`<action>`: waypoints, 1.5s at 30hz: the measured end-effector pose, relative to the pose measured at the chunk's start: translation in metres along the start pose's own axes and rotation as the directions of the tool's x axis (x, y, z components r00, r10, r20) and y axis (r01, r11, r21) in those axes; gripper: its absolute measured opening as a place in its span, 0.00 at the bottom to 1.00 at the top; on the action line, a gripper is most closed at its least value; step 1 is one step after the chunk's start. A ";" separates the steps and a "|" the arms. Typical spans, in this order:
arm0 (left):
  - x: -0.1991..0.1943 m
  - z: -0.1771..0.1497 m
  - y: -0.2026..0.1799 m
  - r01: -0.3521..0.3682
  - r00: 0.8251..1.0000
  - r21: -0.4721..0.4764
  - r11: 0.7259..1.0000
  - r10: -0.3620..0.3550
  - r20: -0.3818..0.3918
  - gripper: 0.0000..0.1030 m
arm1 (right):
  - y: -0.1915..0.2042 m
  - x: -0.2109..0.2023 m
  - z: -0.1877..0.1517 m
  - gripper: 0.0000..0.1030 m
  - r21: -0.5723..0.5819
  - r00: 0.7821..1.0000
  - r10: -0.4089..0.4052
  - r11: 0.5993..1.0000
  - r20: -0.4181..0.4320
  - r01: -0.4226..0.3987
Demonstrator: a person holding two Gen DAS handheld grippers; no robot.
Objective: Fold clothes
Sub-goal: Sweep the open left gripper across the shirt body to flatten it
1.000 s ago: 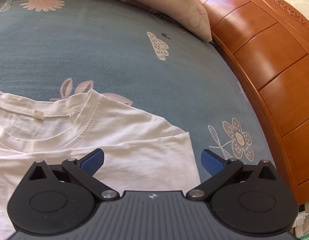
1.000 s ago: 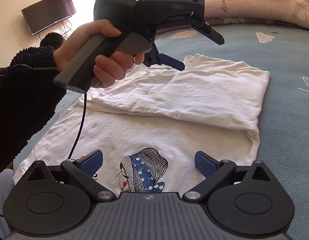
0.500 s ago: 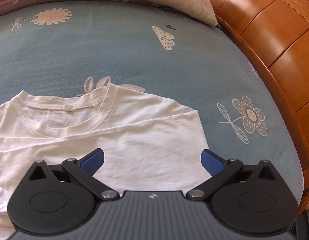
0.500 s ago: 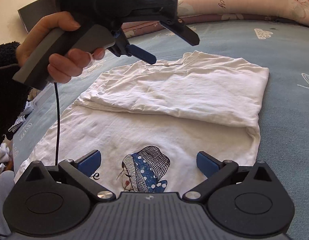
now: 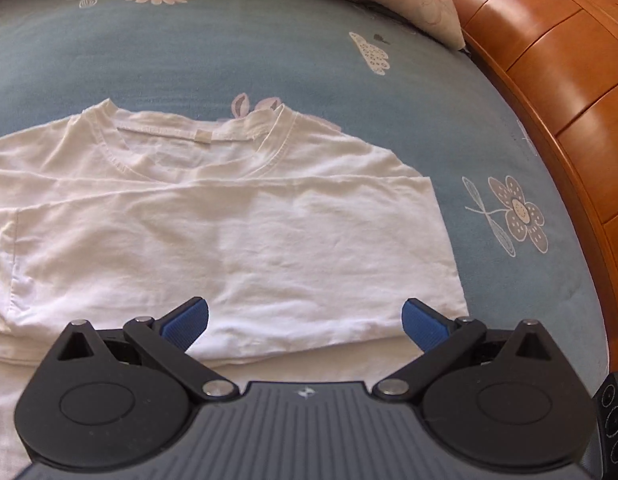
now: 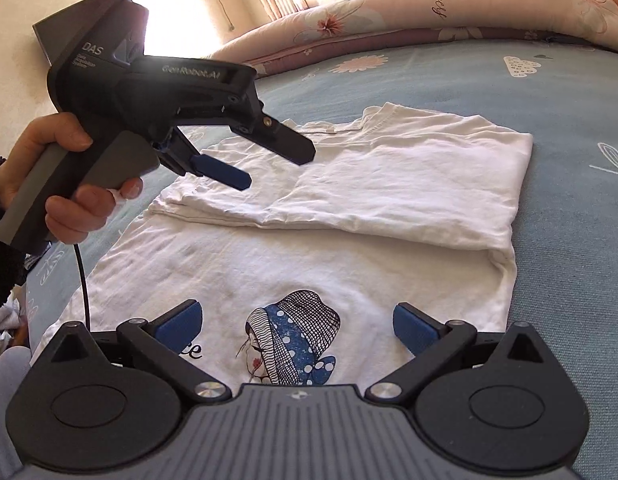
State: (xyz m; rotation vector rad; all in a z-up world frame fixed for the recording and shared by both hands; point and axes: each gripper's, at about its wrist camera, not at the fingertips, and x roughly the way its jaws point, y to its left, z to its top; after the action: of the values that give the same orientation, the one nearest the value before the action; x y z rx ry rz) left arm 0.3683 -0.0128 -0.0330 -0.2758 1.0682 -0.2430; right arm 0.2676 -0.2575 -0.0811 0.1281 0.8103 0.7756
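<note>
A: On the bed [image 5: 269,52], seen from the left hand-held gripper [image 5: 305,322], the white T-shirt [image 5: 245,232] lies with its top folded over; jaws wide, holding nothing.

B: From the right hand-held gripper [image 6: 295,326], equally wide and empty, the printed front shows below the fold. I'd worry a one-layer pinch drags that folded flap askew.

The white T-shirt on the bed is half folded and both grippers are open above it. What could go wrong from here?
1. The folded flap lies loose on the T-shirt; a careless pinch by the left gripper may take one layer only and undo the fold.
2. The right gripper hangs over the print, away from the edges, so pinching here could bunch the cloth.
</note>
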 end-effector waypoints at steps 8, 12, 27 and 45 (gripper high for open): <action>0.026 -0.012 0.027 -0.035 0.998 -0.109 0.993 0.030 -0.047 0.99 | -0.002 0.000 -0.001 1.00 0.003 1.000 -0.003 1.000 0.000 0.003; 0.014 -0.017 0.034 -0.019 0.999 -0.132 0.991 0.015 -0.029 0.99 | -0.003 -0.002 0.000 1.00 0.005 1.000 -0.006 1.000 0.003 0.006; -0.010 -0.002 0.064 -0.029 0.997 -0.213 0.977 0.045 0.068 0.99 | -0.007 -0.005 -0.001 1.00 0.017 1.000 -0.020 1.000 0.008 0.020; 0.012 0.038 0.089 -0.057 0.985 -0.232 0.971 0.093 0.147 0.99 | -0.007 -0.006 -0.001 1.00 0.010 0.999 -0.031 0.999 0.008 0.031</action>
State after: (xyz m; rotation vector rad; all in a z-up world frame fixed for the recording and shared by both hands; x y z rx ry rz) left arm 0.4129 0.0710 -0.0561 -0.4521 0.9478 -0.0289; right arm 0.2689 -0.2669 -0.0808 0.1275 0.8073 0.7415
